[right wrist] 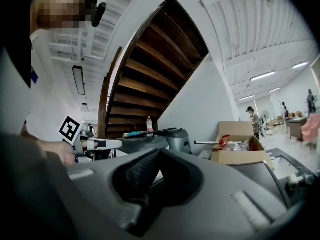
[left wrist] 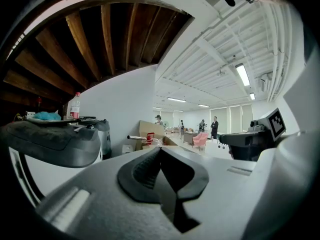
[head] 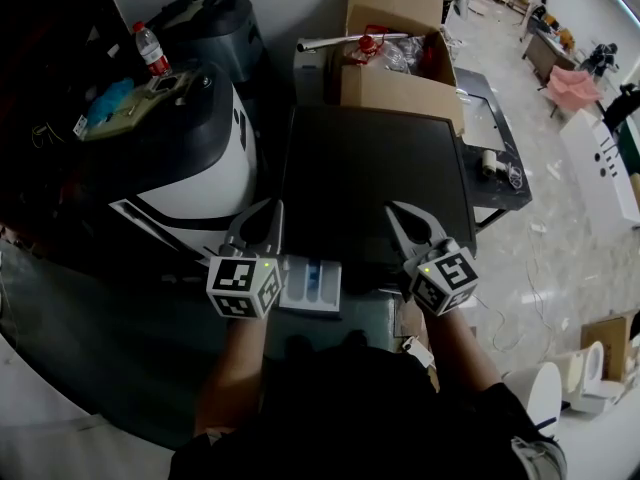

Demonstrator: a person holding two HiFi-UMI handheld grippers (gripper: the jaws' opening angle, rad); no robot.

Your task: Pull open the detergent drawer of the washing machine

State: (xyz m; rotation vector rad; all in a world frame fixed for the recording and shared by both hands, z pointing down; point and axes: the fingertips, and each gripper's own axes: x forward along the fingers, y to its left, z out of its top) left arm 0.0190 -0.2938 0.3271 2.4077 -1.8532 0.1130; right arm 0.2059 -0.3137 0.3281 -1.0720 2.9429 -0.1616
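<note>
The washing machine's dark top (head: 370, 183) fills the middle of the head view. At its near edge the white detergent drawer (head: 312, 284) stands pulled out, showing blue compartments. My left gripper (head: 268, 208) hangs over the top's left edge, just beyond the drawer, with its jaws shut and nothing between them. My right gripper (head: 397, 211) hovers over the top to the drawer's right, also shut and empty. The left gripper view shows its closed pads (left wrist: 150, 171) pointing level across the room. The right gripper view shows the same of its own pads (right wrist: 142, 171).
A white and black appliance (head: 190, 158) with a water bottle (head: 152, 50) on it stands close on the left. An open cardboard box (head: 400, 58) sits behind the washing machine. A low glass table (head: 495, 148) is on the right, and white fixtures (head: 590, 373) lie on the floor.
</note>
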